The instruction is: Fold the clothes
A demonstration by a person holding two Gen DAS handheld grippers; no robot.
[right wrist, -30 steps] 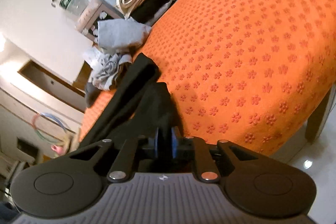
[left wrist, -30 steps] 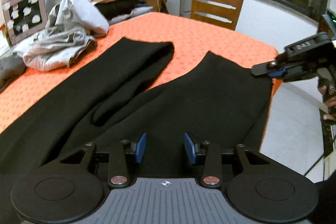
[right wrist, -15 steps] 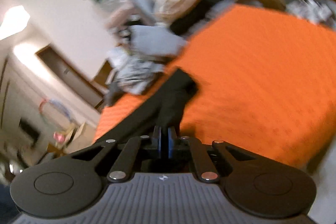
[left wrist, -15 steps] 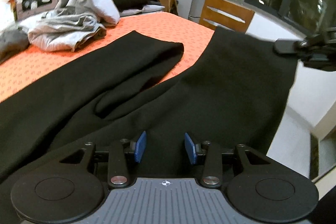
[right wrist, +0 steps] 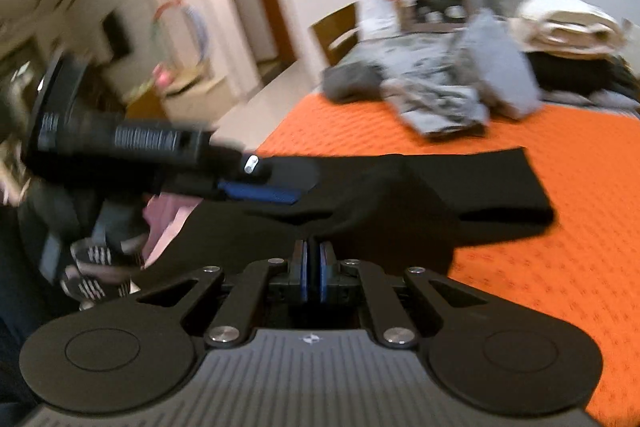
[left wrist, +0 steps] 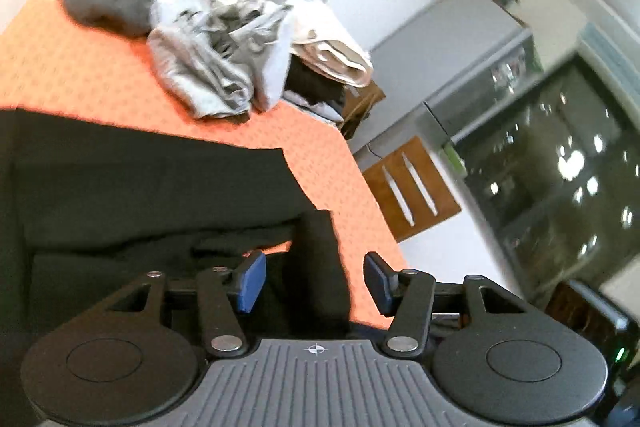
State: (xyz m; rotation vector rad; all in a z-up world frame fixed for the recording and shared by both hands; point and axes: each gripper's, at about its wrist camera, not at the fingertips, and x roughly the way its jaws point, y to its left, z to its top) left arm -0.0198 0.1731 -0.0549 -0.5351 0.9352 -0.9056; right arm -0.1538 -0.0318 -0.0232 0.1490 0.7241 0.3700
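Folding black trousers on the orange table

Gripping the black trousers (right wrist: 400,195), the right gripper (right wrist: 313,267) has its blue pads pinched together on a raised fold at the near table edge. The left gripper (left wrist: 314,281) is opening, its jaws apart with cloth lying loose between them. One trouser leg stretches toward 3 o'clock across the orange table (right wrist: 560,267); a clothes pile (right wrist: 460,99) sits at 1 o'clock.

Black trousers (right wrist: 460,183) spread on orange worktop (right wrist: 560,267), one leg folded over other, near edge lifted, cloth bunched; blurred.
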